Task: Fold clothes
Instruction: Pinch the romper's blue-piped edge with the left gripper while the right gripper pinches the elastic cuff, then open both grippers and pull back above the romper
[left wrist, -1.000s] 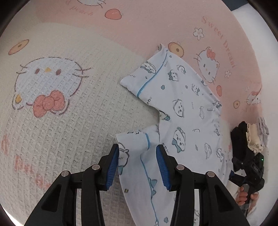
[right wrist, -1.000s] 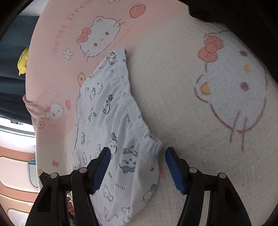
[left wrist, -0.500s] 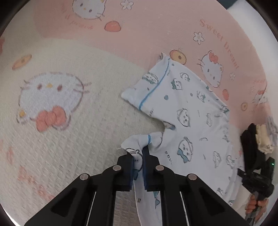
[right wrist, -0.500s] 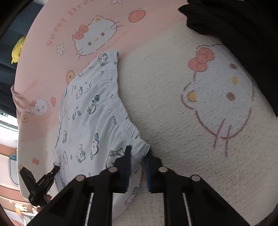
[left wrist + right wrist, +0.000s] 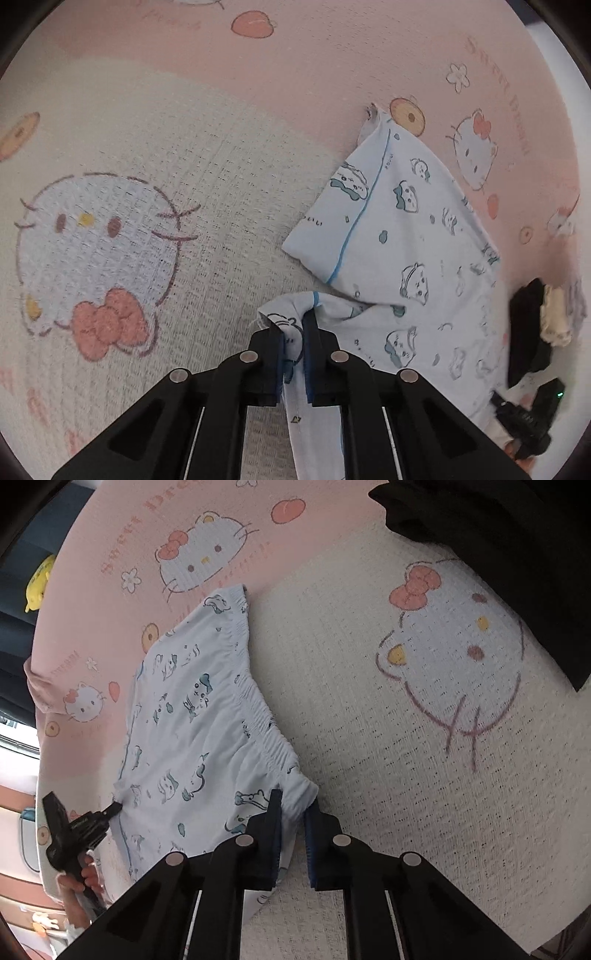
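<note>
On the blanket [image 5: 184, 155], shorts [image 5: 406, 240] lie flat. Left gripper [image 5: 293, 354], at 6 o'clock, pinches a leg hem; right gripper [image 5: 293, 830] pinches the waistband [image 5: 258, 709] corner.

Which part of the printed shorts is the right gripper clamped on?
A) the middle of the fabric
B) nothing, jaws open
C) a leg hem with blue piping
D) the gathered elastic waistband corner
D: in the right wrist view the right gripper is shut on the near corner of the ruched waistband of the printed shorts, on the blanket.
</note>
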A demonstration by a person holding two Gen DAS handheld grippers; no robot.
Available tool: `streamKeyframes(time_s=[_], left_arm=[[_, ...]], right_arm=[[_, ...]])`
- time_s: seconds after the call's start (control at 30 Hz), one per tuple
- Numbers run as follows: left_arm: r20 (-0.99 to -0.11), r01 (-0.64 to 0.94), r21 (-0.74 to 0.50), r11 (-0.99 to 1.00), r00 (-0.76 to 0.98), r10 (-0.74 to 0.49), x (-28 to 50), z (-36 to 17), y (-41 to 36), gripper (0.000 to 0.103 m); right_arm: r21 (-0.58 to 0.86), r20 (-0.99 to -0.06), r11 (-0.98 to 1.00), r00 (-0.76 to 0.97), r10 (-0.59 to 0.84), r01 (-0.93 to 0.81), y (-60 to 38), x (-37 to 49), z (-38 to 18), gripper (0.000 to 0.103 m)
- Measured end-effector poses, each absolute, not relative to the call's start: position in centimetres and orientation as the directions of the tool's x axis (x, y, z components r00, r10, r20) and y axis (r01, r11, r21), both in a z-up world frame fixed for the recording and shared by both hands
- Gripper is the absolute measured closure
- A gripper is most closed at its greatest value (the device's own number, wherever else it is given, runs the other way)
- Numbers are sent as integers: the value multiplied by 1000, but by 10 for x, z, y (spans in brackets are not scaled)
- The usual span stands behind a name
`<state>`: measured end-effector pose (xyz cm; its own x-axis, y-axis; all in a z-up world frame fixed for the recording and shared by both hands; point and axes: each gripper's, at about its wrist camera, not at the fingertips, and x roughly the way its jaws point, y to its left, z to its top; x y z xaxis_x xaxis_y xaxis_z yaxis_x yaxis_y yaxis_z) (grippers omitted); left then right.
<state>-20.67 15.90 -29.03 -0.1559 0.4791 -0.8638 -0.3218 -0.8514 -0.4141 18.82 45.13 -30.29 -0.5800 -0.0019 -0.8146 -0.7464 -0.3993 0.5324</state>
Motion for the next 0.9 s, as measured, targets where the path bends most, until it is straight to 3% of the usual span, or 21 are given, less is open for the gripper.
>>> streamKeyframes(time_s=[0.33, 0.43, 0.47, 0.53, 0.57, 0.6, 0.67, 0.73, 0.8, 0.9], left_arm=[[-878, -333, -406, -851, -118, 464, -194, -273, 153, 93], [-862, -357, -410, -839, -149, 485, -183, -253, 146, 92], [-863, -369, -401, -838, -155, 481, -178, -245, 144, 89], [-865, -388, -387, -836, -162, 476, -165, -227, 137, 74], [-860, -384, -390, -837, -174, 480, -160, -220, 133, 57], [-855, -380, -392, -838, -187, 484, -155, -213, 128, 47], [-843, -351, -415, -839, -199, 500, -146, -202, 118, 46], [-834, -314, -439, -842, -205, 512, -138, -193, 108, 46], [-858, -327, -382, -865, -223, 463, -128, -181, 104, 46], [-890, -413, -252, -876, -256, 377, -110, -152, 104, 46]], right_arm=[[592, -781, -332, -624, -11, -735, 454, 203, -311, 98], [608, -771, -313, -637, -15, -729, 452, 204, -308, 91], [610, -771, -307, -637, -16, -731, 451, 204, -306, 82], [554, -800, -384, -600, 0, -739, 441, 199, -293, 65], [511, -817, -434, -576, 23, -742, 435, 197, -286, 55], [465, -832, -483, -552, 48, -742, 429, 195, -278, 53], [392, -842, -561, -530, 100, -729, 416, 193, -262, 53], [419, -811, -573, -574, 113, -705, 407, 198, -250, 49], [453, -779, -575, -616, 117, -681, 400, 202, -239, 43], [475, -751, -577, -648, 127, -664, 395, 208, -227, 41]])
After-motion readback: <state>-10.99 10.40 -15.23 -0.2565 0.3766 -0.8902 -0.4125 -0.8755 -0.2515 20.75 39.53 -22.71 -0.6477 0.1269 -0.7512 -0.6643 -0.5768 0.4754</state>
